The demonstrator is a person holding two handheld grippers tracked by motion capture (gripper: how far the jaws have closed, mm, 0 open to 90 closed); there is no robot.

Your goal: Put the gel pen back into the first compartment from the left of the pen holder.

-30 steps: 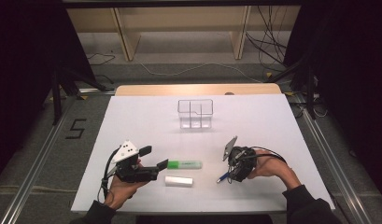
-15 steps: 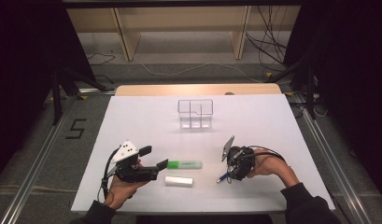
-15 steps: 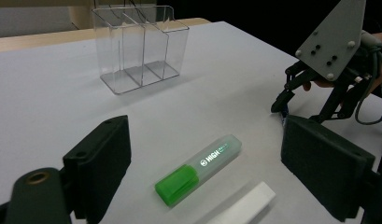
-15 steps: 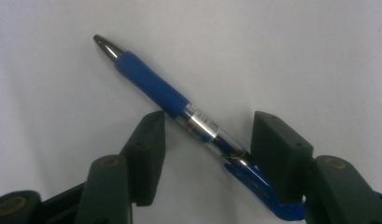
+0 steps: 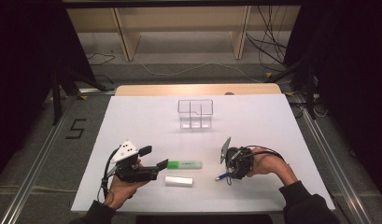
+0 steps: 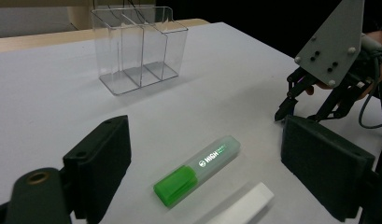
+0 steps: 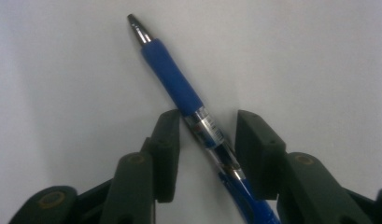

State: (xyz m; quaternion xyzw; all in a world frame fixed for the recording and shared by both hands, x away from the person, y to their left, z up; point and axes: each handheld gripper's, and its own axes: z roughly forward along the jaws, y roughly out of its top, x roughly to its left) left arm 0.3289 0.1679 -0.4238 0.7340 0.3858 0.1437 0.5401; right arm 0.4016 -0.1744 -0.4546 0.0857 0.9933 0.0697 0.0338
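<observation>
A clear organizer is standing on the white desk toward the far edge, near the middle. Its walls are splitting it into compartments, and through the plastic each one is showing as bare in the left gripper view.

The right gripper is pointing down near the front right part of the desk, with a blue pen lying flat on the desk beneath it. In the right gripper view the pen is running at a slant between the two jaws, which have just been closing. One jaw is touching the barrel, while the other is standing slightly apart from it, so the jaws are not yet pinching.

The left gripper is sitting near the front left, jaws spread wide and gripping nothing. A green highlighter is lying just beyond its tips, and a white eraser is lying beside that, nearer the front edge.
</observation>
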